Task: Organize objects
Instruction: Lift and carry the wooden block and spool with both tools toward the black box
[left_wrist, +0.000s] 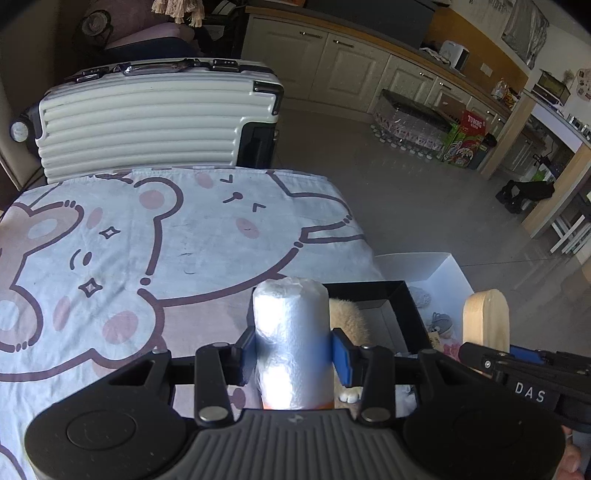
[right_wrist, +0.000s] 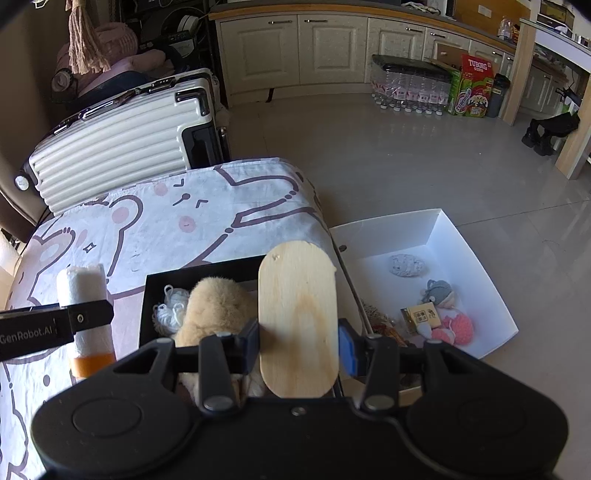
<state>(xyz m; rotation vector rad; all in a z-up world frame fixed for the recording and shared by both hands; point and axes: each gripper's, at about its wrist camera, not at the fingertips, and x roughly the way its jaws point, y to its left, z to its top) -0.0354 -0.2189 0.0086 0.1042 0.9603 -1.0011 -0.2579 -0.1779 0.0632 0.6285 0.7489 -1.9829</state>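
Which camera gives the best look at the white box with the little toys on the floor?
The right wrist view: the white box shows nearly whole, open, with the small toys lying inside. In the left wrist view, the white box shows only a far corner, mostly hidden behind the black tray and tools.

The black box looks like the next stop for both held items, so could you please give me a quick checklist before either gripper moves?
1. Left gripper clamped on the white roll: ok.
2. Right gripper clamped on the wooden board: ok.
3. Free room in the black box: not ok; a tan plush toy and white yarn crowd it.
4. White box has open floor: ok.
5. Grippers apart from each other: ok.
6. Depth of the black box: cannot tell.
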